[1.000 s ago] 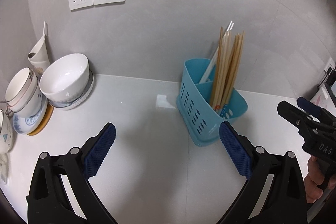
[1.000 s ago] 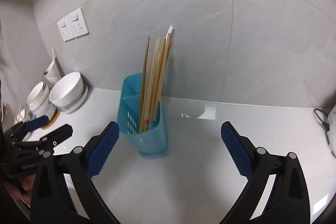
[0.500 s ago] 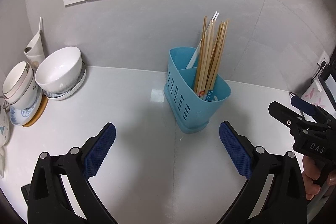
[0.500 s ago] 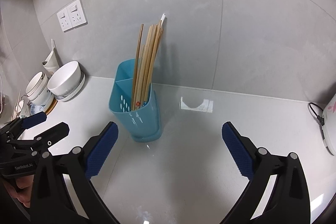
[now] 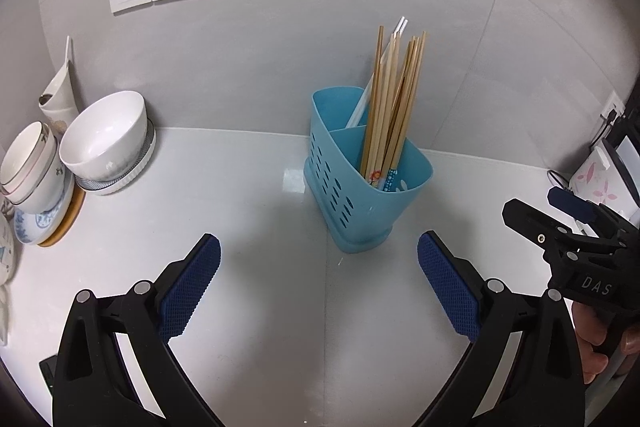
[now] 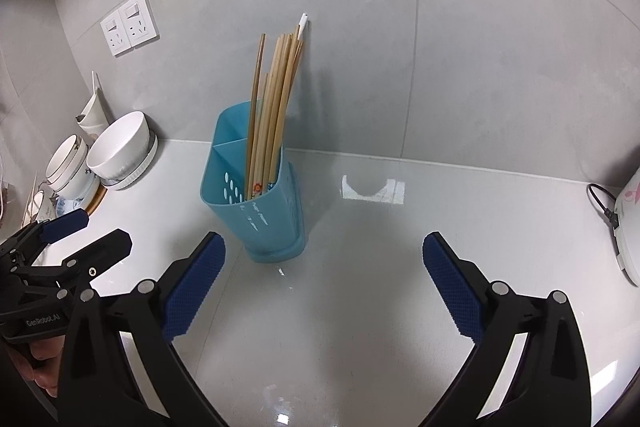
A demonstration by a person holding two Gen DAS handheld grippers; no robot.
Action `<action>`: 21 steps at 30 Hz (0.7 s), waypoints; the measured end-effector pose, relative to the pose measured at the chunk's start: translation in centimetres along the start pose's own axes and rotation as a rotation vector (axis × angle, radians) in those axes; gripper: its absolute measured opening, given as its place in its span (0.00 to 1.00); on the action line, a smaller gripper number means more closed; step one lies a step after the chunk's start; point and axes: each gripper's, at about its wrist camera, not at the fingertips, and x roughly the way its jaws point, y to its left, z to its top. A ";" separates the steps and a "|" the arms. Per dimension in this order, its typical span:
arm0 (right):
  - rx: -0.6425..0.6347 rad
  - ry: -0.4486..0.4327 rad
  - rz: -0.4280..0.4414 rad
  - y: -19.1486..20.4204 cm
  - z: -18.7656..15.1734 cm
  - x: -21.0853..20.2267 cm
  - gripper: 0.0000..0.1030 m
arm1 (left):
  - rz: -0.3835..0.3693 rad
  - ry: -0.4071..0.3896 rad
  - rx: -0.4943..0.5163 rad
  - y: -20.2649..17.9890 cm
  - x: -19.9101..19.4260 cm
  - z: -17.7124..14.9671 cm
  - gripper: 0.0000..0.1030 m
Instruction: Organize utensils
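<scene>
- Left wrist view: my left claw [image 5: 319, 279] is spread wide and empty — the blue perforated plastic utensil caddy [image 5: 362, 195] stands just ahead on the white counter [image 5: 240, 211], wooden chopsticks [image 5: 394, 103] upright in its nearer compartment.
- Right wrist view: my right claw [image 6: 323, 281] gapes empty too — caddy ahead-left.

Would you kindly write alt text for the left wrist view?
A blue caddy holding chopsticks stands on a white counter ahead of the open left gripper. Bowls sit far left; the open right gripper shows at right.
</scene>
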 end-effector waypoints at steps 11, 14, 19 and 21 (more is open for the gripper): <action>0.006 0.012 -0.006 0.0 -0.1 0.1 0.92 | -0.010 -0.009 0.014 -0.2 0.0 0.2 0.94; 0.010 0.014 -0.007 0.0 -0.2 0.2 0.92 | -0.013 -0.015 0.019 -0.3 -0.1 0.3 0.94; 0.017 0.018 -0.008 -0.1 -0.3 0.2 0.92 | -0.014 -0.019 0.024 -0.4 0.0 0.3 0.94; 0.017 0.020 -0.010 -0.1 -0.3 0.1 0.92 | -0.013 -0.024 0.023 -0.5 -0.1 0.3 0.94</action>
